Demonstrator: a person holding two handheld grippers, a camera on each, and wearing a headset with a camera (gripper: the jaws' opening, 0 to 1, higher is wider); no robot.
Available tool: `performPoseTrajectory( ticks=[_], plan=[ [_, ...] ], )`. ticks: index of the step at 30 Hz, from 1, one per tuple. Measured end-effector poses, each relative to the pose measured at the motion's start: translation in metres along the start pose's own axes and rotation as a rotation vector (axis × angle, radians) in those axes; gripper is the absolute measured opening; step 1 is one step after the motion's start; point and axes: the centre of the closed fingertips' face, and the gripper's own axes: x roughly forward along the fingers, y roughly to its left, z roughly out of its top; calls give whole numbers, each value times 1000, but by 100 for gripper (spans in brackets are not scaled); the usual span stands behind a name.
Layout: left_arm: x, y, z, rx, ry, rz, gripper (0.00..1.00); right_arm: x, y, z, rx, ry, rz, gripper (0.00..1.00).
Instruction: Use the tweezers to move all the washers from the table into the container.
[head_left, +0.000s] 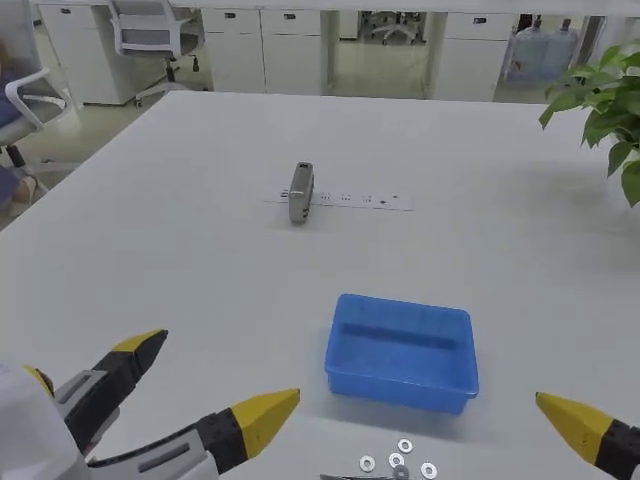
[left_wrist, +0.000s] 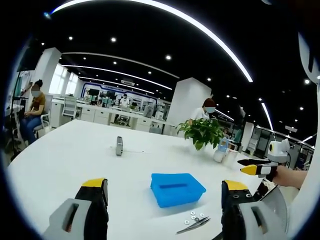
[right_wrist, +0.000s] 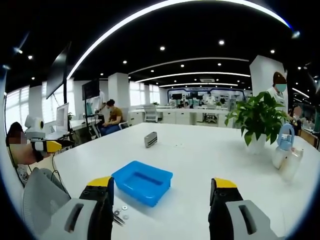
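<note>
A blue container (head_left: 400, 350) sits on the white table (head_left: 180, 220). Several small metal washers (head_left: 400, 460) lie just in front of it, beside silver tweezers (left_wrist: 192, 225) that lie flat on the table. My left gripper (head_left: 212, 375) hovers low at the near left, open and holding nothing. My right gripper (head_left: 575, 425) comes in at the near right with one yellow tip visible. In the left gripper view the container (left_wrist: 177, 189) and washers (left_wrist: 197, 217) lie between the wide-apart jaws. In the right gripper view the jaws also stand apart, with the container (right_wrist: 142, 182) and washers (right_wrist: 122, 209) left of centre.
A grey metal block (head_left: 300, 192) stands mid-table by a strip of paper (head_left: 355, 199). A potted plant (head_left: 605, 110) stands at the far right, with bottles (right_wrist: 285, 150) near it. Office chairs and cabinets stand beyond the table's far edge.
</note>
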Motion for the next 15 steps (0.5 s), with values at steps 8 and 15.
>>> performPoseTrajectory(
  ticks=[8,15],
  plan=[
    [4,1,-1,3,8,-4,96,4,-2,2,4,1,1,78],
    [7,2,-1,4,9,-6,96,9,0,0,0,16,13,77]
  ],
)
